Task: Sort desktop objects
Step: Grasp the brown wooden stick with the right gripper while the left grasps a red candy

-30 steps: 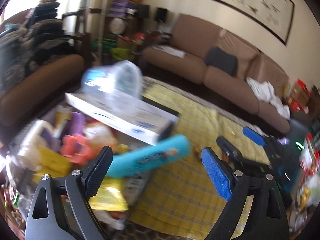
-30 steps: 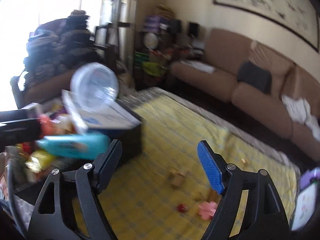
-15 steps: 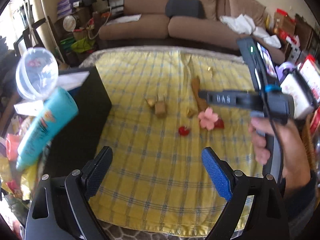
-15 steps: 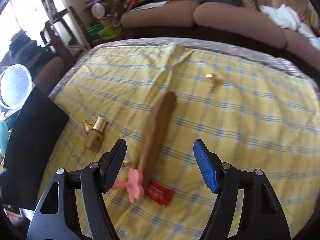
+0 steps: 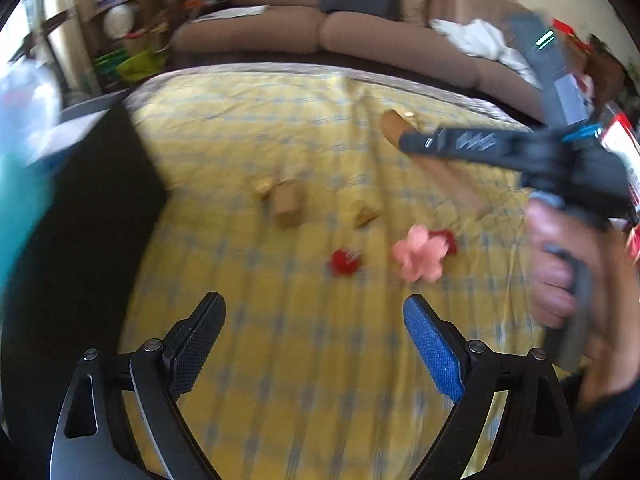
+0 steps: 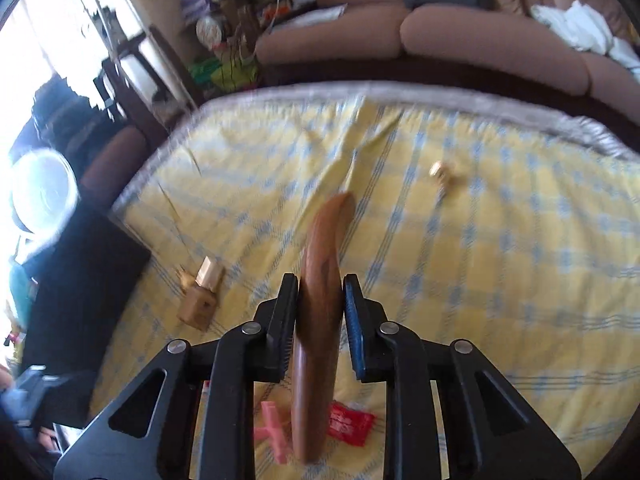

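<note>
My right gripper (image 6: 320,296) is shut on a long brown wooden piece (image 6: 320,280) that lies on the yellow checked cloth (image 6: 480,280); the piece also shows in the left wrist view (image 5: 448,176), partly hidden by the right gripper's body. My left gripper (image 5: 314,320) is open and empty above the cloth. On the cloth lie a pink flower clip (image 5: 420,256), a red wrapper (image 6: 348,422), a small red item (image 5: 344,262), a tan bottle with a gold cap (image 6: 202,296) and a small gold piece (image 6: 438,170).
A black box (image 5: 92,208) stands at the cloth's left edge, with a teal bottle (image 5: 20,208) and a clear round lid (image 6: 40,196) beside it. A brown sofa (image 5: 340,28) stands behind. Red packets (image 5: 620,136) are at the right.
My right gripper has come down and shut on the wooden piece. My left gripper swung from the black box's clutter toward the cloth, staying open.
</note>
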`<state>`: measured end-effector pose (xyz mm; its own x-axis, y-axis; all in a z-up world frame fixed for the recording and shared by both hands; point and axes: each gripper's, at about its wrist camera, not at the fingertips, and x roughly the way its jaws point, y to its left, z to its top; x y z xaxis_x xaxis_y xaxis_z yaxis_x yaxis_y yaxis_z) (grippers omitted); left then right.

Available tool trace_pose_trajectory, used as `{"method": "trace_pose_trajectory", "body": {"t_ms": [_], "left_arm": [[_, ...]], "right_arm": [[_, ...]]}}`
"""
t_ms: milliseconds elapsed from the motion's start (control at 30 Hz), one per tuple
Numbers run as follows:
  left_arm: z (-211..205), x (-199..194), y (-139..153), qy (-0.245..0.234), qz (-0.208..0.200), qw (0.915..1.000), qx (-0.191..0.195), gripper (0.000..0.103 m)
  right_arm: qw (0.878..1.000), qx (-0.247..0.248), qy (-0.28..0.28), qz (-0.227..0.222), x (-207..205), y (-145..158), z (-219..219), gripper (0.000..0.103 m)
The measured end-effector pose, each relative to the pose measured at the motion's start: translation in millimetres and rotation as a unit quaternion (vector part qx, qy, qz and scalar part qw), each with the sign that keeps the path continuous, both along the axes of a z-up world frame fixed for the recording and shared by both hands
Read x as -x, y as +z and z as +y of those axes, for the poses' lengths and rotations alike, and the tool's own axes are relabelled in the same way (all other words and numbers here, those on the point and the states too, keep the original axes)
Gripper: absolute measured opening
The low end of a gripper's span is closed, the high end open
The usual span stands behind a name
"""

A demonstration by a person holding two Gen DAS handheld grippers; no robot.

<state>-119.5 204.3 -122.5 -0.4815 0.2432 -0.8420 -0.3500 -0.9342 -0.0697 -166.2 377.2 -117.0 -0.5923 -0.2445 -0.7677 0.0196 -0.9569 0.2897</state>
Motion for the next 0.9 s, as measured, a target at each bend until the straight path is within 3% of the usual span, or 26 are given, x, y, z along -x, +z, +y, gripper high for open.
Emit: {"method": "trace_pose_trajectory", "body": {"t_ms": [67,133,167,200,267,300,333,367,500,700,833,900], "left_arm": [[15,11,-12,-0.014,0.028,0.9989,0.036,0.088],[27,22,-29,-0.031,0.024,0.9977,0.055,0.068],[28,27,-35,-0.036,0.012,0.9984,0.043,0.066],[28,30,-42,-0.036,0.000,0.9990,0.027,0.057],[27,31,-45,-0.025,0.010,0.9995,0.013,0.054],[26,31,-45,-0.023,0.013,0.9996,0.011,0.047],[23,31,-42,-0.021,0.014,0.9997,0.003,0.026],[21,30,-38,-0.017,0.016,0.9997,-0.001,0.022],[2,29,-17,0.000,0.017,0.9993,-0.032,0.020],[-49,10,65,0.044,0.079,0.9925,-0.082,0.020],[-114,-19,135,0.104,0.154,0.9790,-0.084,0.020],[-146,-26,156,0.145,0.170,0.9720,-0.073,0.020]], "right_arm": [[1.000,0.000,-0.006,0.017,-6,15,7,0.022],[1.000,0.002,-0.013,0.028,-12,28,17,0.021],[0.999,0.005,-0.016,0.031,-13,32,22,0.021],[0.999,0.010,-0.020,0.034,-14,35,27,0.021],[0.999,0.019,-0.028,0.032,-14,36,35,0.021],[0.999,0.020,-0.032,0.029,-14,35,39,0.021],[0.999,0.019,-0.037,0.027,-13,34,42,0.021],[0.999,0.019,-0.040,0.024,-11,32,44,0.021],[0.999,0.030,-0.039,0.015,-8,28,49,0.021],[0.998,0.049,-0.015,0.041,-15,42,40,0.021],[0.996,0.065,0.013,0.063,-22,58,27,0.021],[0.995,0.067,0.027,0.073,-27,66,18,0.021]]}}
